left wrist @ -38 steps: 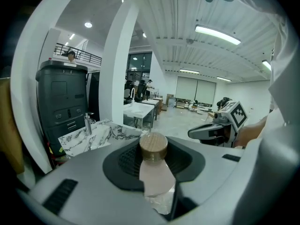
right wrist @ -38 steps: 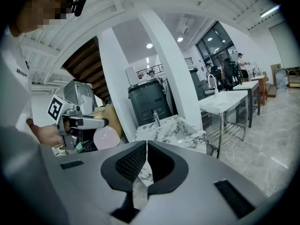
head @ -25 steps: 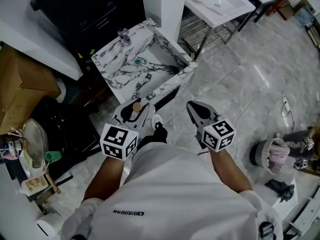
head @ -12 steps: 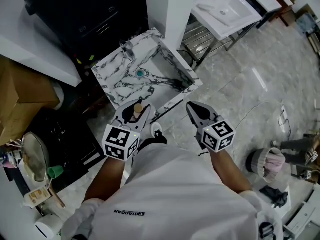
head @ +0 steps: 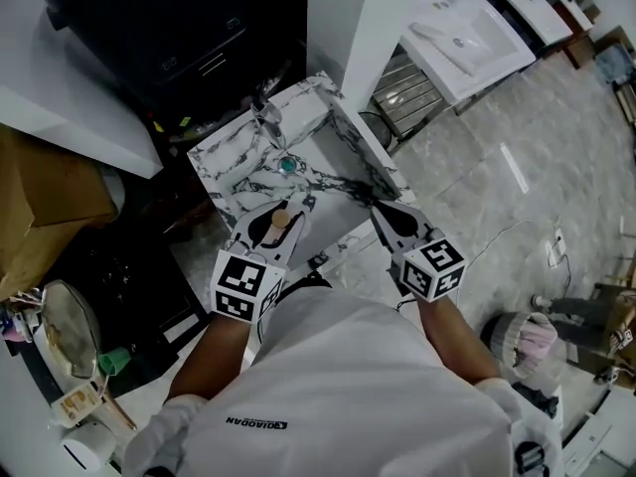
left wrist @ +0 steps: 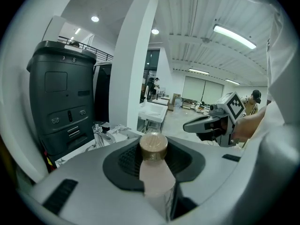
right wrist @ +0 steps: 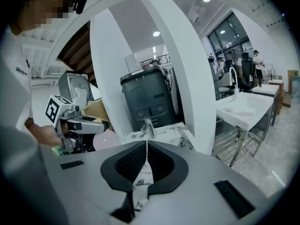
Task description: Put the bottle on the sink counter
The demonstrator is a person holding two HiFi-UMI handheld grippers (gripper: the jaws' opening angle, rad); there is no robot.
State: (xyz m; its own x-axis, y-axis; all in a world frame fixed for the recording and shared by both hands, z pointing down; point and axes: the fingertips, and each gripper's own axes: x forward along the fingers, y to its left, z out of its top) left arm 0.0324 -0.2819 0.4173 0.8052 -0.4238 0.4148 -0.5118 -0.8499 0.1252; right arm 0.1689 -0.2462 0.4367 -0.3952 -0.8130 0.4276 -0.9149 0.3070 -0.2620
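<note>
The left tool [head: 282,213] pinches a small bottle [left wrist: 157,175] between its ribbed black pads. The bottle has a pale pink, softly rounded body and a round brown cap [left wrist: 153,146], and it stands upright in the grip with the neck and cap clear above the pads. From the head view the cap sits over the near rim of the sink tabletop [head: 231,157], so the bottle is carried in the air and is not set down on it.

The right tool [head: 382,213] has its jaws pressed together, the tips meeting in a thin seam, with nothing between them. It hangs beside the left one, over the sink's near right corner. Each tool carries a cube with black-and-white square markers [head: 243,286].

The sink is a boxy block of glossy white stone with black veining, its square basin sunk into the top. A teal drain plug [head: 288,165] lies in the basin floor, and a short chrome faucet [head: 266,117] stands at the far rim.

A smooth white square pillar [head: 343,18] rises just behind the sink, with a matt black cabinet [head: 169,28] to its left. To the right, a plain white ceramic washbasin [head: 462,33] rests on a bare metal frame. The floor [head: 497,167] is polished grey marbled tile.
</note>
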